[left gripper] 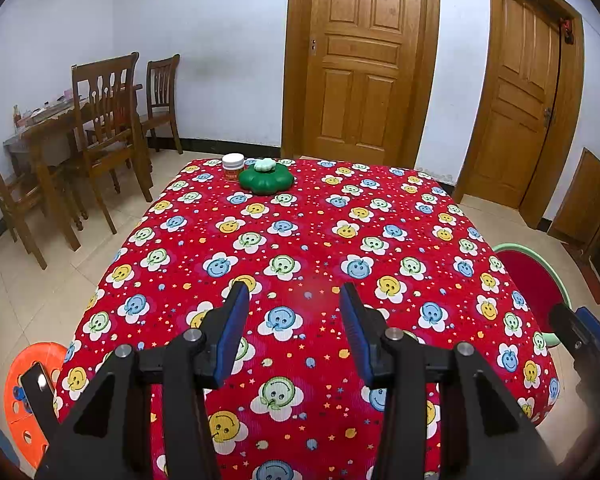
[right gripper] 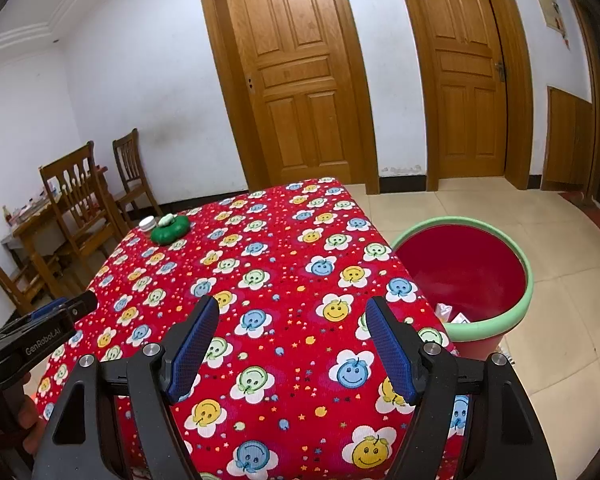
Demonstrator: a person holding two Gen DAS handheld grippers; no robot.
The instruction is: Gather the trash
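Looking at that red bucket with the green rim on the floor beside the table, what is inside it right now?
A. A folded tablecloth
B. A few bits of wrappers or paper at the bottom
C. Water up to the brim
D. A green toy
B: in the right wrist view the red bucket shows mostly bare red walls, with a few pale wrappers or paper scraps lying at its bottom.

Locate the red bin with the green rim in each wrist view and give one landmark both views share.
Left wrist: the red bin is at the right edge, mostly hidden behind the table's corner.
Right wrist: the bin sits on the floor at right of centre, beside the table, its inside visible with some wrappers at the bottom.
Shared landmark: the green flower-shaped container at the table's far left.
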